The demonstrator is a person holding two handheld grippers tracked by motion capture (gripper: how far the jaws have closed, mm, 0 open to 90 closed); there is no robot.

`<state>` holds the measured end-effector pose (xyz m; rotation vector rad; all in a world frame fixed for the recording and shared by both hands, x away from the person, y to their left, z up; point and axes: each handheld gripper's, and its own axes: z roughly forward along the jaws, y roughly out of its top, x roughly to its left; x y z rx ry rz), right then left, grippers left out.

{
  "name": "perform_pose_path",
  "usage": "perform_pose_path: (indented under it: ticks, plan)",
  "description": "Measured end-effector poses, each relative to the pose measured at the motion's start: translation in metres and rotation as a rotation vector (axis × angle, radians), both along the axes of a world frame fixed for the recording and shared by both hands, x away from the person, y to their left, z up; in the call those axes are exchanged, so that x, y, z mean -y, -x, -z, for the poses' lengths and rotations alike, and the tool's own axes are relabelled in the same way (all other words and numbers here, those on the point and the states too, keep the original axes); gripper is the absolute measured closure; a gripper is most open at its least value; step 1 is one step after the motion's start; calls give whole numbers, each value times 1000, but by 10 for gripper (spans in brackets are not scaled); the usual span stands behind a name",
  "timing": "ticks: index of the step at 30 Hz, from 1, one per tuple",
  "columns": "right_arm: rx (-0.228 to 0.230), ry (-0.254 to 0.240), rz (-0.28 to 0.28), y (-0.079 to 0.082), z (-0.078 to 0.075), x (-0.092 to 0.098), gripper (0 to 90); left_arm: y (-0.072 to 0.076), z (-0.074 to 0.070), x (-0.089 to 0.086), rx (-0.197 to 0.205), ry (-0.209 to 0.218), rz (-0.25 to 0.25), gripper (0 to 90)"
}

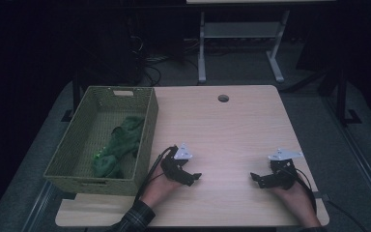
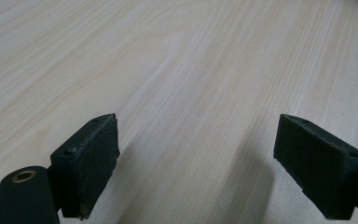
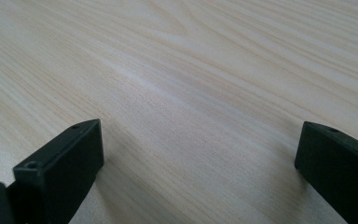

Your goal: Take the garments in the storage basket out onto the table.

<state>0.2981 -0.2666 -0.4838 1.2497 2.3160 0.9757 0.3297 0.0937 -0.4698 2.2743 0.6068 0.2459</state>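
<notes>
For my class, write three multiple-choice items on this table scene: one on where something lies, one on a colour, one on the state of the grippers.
1. Where does the cloth lie?
A. in the woven basket
B. on the table between the grippers
C. on the floor

2. What colour is the cloth?
A. red
B. green
C. white

3. How do the jaws of the left gripper and right gripper stand?
A. both shut on the cloth
B. one open, one shut
C. both open with nothing between them

Answers: 1 A, the high view shows it inside the basket at the table's left edge; 2 B, it is plainly green; 3 C, each gripper view shows bare wood between parted jaws.
</notes>
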Motion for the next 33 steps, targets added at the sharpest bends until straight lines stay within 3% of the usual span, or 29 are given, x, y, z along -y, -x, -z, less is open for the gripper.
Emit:
perform_pose_path:
  ticks: [33]
  plan:
    - [-5, -3, 3, 0, 0, 0, 8, -1, -40, -14, 25, 21, -28, 140]
